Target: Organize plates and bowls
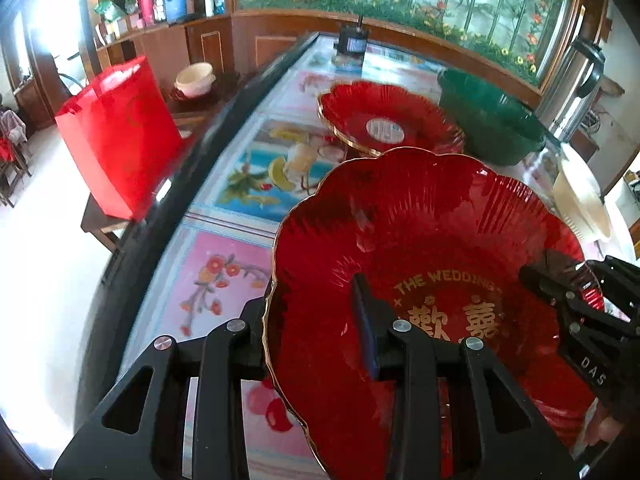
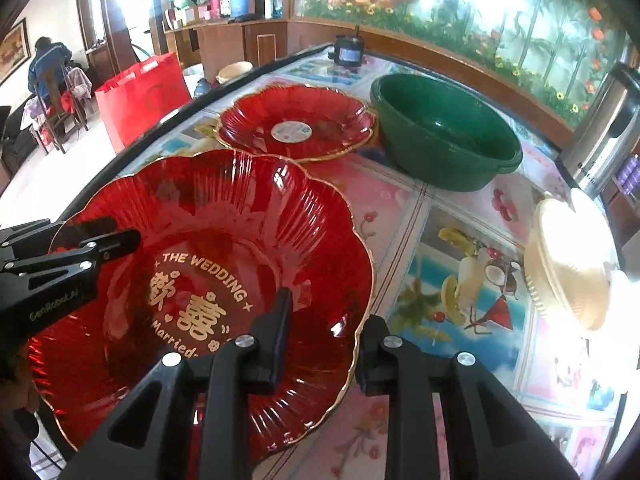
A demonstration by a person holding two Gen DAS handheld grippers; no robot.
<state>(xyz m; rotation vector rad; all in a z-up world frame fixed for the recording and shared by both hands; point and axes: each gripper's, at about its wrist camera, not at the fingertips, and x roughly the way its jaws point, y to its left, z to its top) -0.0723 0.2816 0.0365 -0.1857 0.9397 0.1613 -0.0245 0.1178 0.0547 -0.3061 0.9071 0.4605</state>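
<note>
- Both grippers are clamped on the same red scalloped glass plate with gold wedding lettering [image 1: 432, 264]: left gripper [image 1: 316, 320] pinches its rim at 9 o'clock, right gripper [image 2: 320, 332] bites the rim around 4 o'clock.
- That plate sits at the near end of the picture-printed table top [image 2: 460, 248].
- A second red scalloped plate with a round white sticker [image 2: 298, 120] lies at 12 o'clock.
- The dark green plastic basin [image 2: 444, 136] is just beside it, at 1 o'clock.
- A cream ribbed bowl [image 2: 572, 260] sits at 3 o'clock.
</note>
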